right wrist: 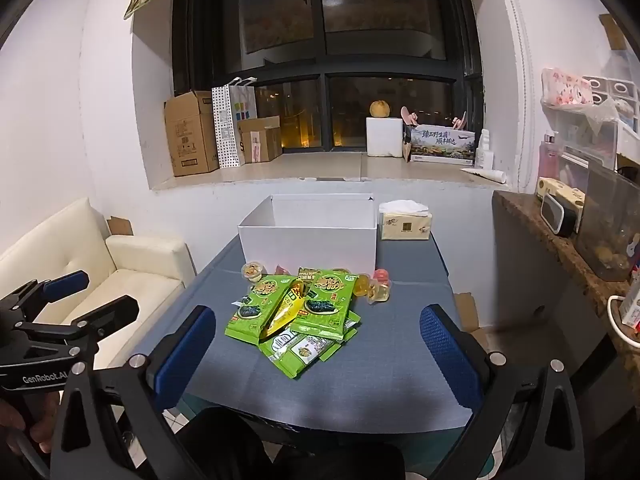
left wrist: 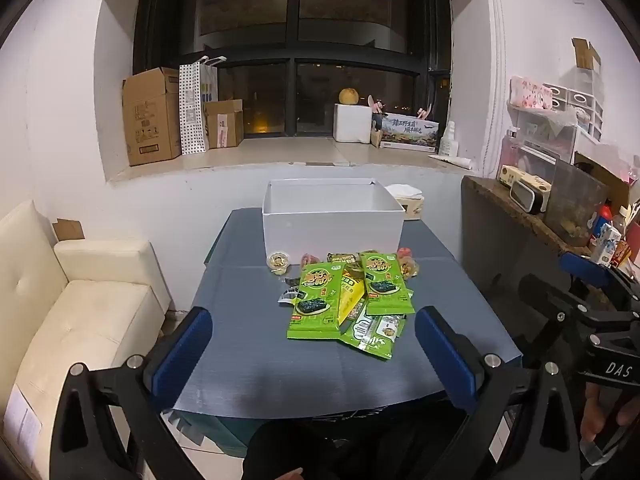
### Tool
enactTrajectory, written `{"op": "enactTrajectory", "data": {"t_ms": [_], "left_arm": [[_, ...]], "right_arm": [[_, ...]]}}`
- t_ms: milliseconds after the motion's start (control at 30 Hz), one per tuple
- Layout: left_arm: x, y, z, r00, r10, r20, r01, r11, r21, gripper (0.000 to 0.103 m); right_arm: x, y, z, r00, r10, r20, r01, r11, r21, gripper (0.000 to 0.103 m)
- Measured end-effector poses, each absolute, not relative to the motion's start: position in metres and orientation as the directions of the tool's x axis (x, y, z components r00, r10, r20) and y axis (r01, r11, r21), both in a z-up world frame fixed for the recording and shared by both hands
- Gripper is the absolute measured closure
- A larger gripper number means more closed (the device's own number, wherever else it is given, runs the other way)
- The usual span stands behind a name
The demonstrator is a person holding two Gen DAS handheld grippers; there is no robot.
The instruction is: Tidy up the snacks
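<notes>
while unheld, snacks (left wrist: 344, 300) beside box (left wrist: 332, 220)

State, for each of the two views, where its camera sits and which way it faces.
Left wrist: on the open left gripper, facing the grey-blue table; right gripper at right.
Right wrist: on the open right gripper, same heading; left gripper at left.
Shared: green snack packets, white open box, dark window.
</notes>
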State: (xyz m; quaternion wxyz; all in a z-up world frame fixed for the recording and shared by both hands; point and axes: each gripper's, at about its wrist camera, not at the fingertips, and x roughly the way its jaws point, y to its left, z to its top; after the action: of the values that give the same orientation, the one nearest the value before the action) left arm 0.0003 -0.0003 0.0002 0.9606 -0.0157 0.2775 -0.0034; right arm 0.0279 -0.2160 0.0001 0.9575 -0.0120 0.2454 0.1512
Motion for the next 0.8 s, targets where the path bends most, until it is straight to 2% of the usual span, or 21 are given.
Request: {"op": "enactTrajectory", "data": {"t_ms": [800], "left_arm": [[-0.0014,-0.0003,-0.0024,0.848,-0.023,-0.529,0.001,0.999,-0.042,0.0]], "right_arm": [[0.0261,-0.2155,-0.0016,0.831,0.29,-0.474,-0.301,0.952,0.054,0.0]]}}
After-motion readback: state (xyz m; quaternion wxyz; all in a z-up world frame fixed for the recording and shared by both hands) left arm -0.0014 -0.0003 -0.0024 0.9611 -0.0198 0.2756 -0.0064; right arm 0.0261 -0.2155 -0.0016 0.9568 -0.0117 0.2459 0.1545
